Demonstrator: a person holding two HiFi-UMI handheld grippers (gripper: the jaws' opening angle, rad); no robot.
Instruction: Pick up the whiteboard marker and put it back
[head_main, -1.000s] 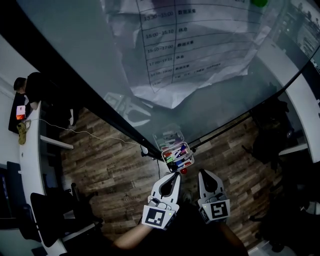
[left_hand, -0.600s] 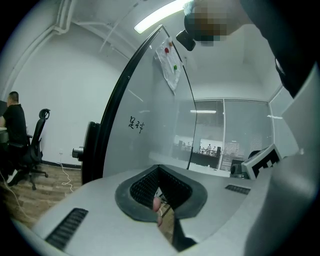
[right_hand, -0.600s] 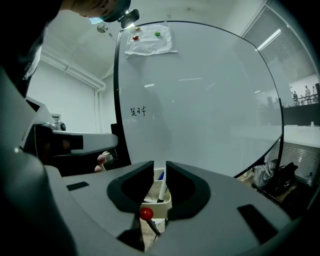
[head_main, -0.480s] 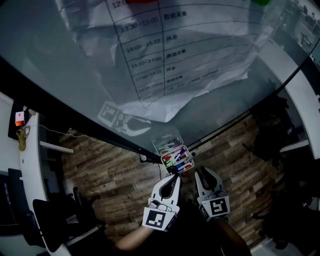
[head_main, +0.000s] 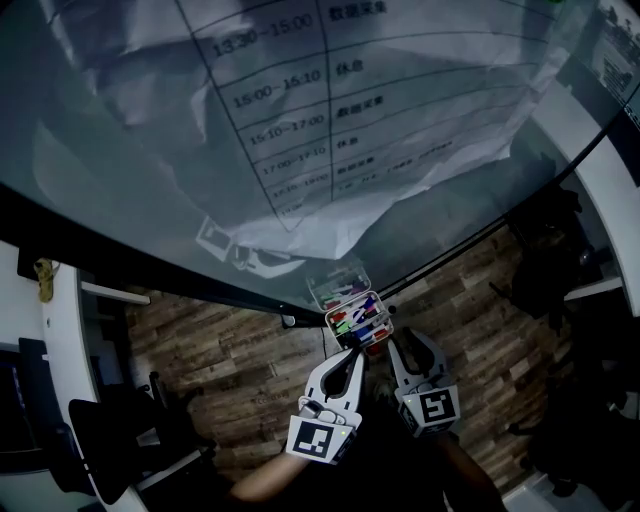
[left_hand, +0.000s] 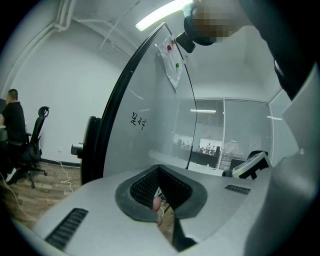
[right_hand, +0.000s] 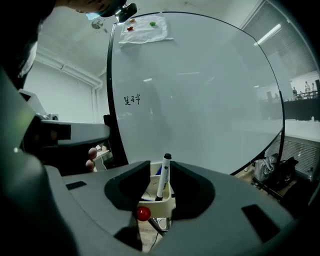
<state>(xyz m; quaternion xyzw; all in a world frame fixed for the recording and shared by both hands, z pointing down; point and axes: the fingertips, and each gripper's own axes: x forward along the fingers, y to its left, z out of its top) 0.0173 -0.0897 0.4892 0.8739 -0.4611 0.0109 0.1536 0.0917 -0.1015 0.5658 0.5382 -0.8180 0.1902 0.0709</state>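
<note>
Whiteboard of pale glass with a black frame (head_main: 150, 150) fills the upper head view, with a creased white printed timetable sheet (head_main: 330, 130) on it. At its lower edge hangs a small clear plastic tray of coloured markers (head_main: 360, 318), over the brown wood-plank floor (head_main: 220, 370). Just below the tray sit the left gripper (head_main: 352, 355), its white fingers meeting at the tips, and the right gripper (head_main: 408, 345), its fingers spread.

In the left gripper view the dark-padded jaws stand together at their far tips, pointed along the whiteboard, which bears a small black scribble (left_hand: 138, 120). A person in dark clothes (left_hand: 12, 115) sits far left beside a black office chair (left_hand: 37, 135).

In the right gripper view the jaws have just been opening and stand wide apart. The white whiteboard marker with a black cap (right_hand: 163, 177) stands cap-up in the tray, seen in the gap between the pads, unclamped. A red round knob (right_hand: 143, 213) sits at the tray's front.
</note>
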